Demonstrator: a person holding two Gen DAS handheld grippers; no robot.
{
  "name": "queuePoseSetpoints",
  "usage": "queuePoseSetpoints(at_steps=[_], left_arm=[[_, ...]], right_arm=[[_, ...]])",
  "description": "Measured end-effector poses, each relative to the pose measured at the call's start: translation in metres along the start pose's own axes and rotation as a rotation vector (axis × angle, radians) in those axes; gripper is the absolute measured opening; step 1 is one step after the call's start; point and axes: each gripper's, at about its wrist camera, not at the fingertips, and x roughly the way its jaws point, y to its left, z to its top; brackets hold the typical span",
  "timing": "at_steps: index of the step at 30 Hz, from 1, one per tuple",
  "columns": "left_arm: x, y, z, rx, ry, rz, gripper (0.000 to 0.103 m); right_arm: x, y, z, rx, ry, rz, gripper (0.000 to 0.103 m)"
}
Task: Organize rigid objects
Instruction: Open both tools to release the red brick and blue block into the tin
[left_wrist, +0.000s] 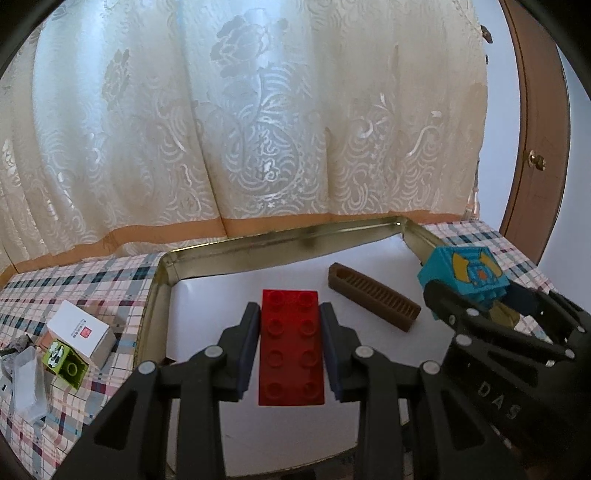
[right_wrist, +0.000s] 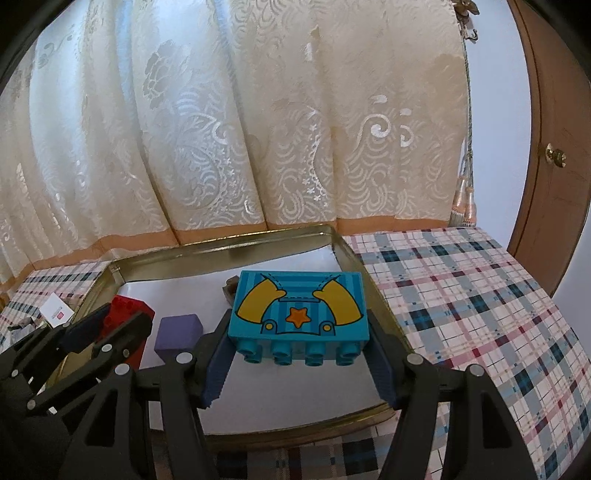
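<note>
Soft daylight glows through the cream patterned lace curtain (left_wrist: 240, 122) ahead of the claws, backlighting both views. Glare whitens the gold metal tray's (left_wrist: 280, 236) floor. Fisheye bending and dark vignetting mark the corners; focus stays fairly sharp.

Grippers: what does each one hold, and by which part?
Left gripper clamps the red brick by its long sides. Right gripper clamps the blue brick by its short ends.

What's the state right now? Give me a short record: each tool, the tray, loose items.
left tool: shut on red brick, above the tray
right tool: shut on blue brick, studs toward the camera
tray: holds brown comb-like piece and purple cube
outside tray: white box, green brick on checked cloth
</note>
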Motion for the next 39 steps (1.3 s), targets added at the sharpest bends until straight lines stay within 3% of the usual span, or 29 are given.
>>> queuePoseSetpoints(at_steps=[6,8,10,15,24,32,39], left_arm=[[0.001,0.000,0.000,0.004,0.009,0.011,0.034],[0.002,0.001,0.000,-0.003,0.013,0.045,0.048],[0.000,0.004,0.001,-0.015,0.012,0.091,0.075],[-0.014,0.017,0.004,-0.064,-0.042,0.122,0.103],[-0.035,0.032,0.003,-0.038,-0.065,0.098,0.103],[-0.063,0.077,-0.001,-0.044,-0.117,0.154,0.103],[-0.080,0.123,-0.005,-0.083,-0.149,0.229,0.103]], right_arm=[[0.003,0.001,-0.002,0.004,0.009,0.007,0.067],[0.004,-0.001,-0.003,0.019,0.018,0.010,0.067],[0.003,-0.007,-0.002,0.045,0.010,-0.002,0.067],[-0.007,-0.020,0.001,0.128,-0.035,0.021,0.073],[-0.025,-0.012,0.002,0.110,-0.129,0.024,0.077],[-0.050,-0.010,0.000,0.126,-0.279,0.068,0.077],[-0.060,0.007,-0.005,0.066,-0.342,0.073,0.077]])
